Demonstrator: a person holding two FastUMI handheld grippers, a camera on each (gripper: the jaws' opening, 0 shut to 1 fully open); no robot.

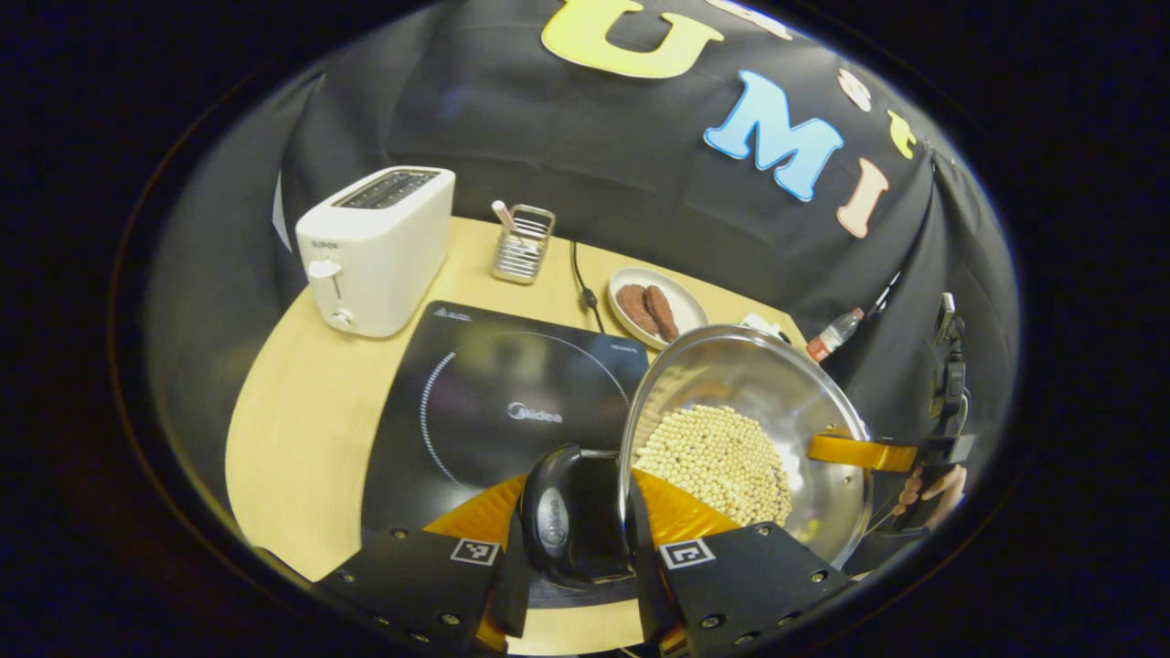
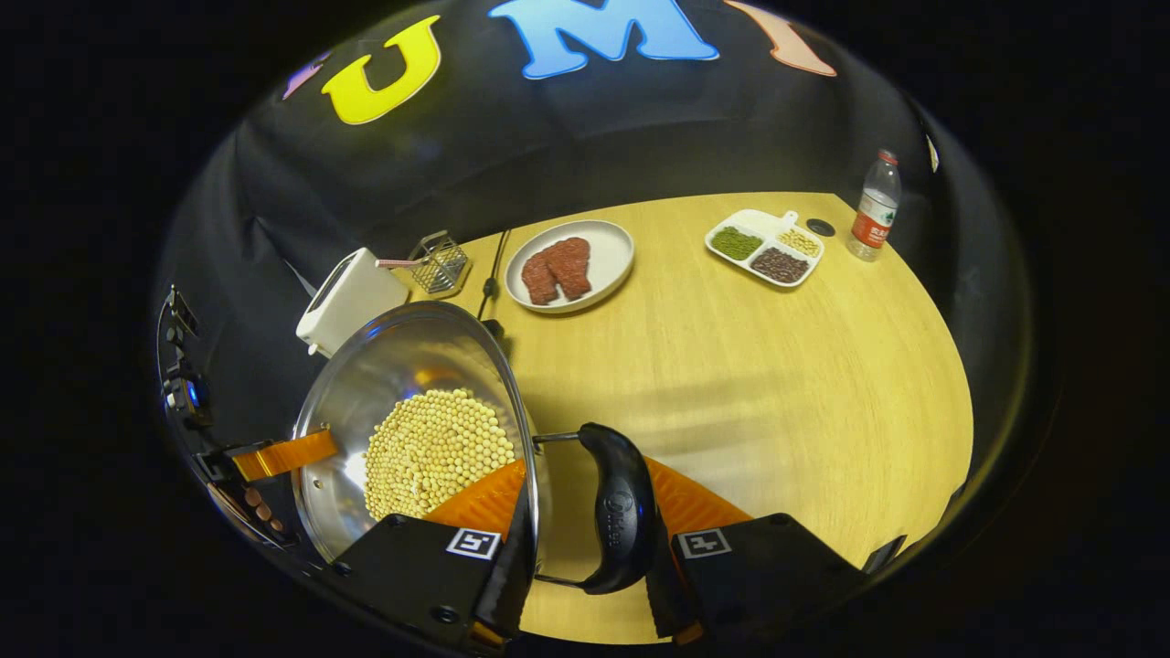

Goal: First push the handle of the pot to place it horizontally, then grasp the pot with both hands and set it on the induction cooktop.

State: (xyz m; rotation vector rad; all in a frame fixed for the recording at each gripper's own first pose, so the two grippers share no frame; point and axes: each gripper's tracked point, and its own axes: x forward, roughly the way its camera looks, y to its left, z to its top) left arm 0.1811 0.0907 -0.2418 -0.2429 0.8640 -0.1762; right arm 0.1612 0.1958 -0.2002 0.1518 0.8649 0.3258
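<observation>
A shiny steel pot [image 1: 749, 375] with soybeans [image 1: 717, 461] in it hangs by the right edge of the black induction cooktop [image 1: 494, 393]. My left gripper [image 1: 580, 512] is shut on one black side handle [image 1: 553, 516]. In the right gripper view the same pot [image 2: 402, 356] sits at the left, and my right gripper [image 2: 590, 512] is shut on the opposite black handle [image 2: 620, 512]. Each view shows the other gripper across the pot, held by a hand [image 1: 932, 484].
A white toaster [image 1: 375, 247] and a wire basket [image 1: 523, 245] stand behind the cooktop. A plate [image 2: 608, 247] with meat pieces, a divided tray [image 2: 759, 219] of beans and a bottle [image 2: 876, 208] sit farther along the wooden table [image 2: 777, 384].
</observation>
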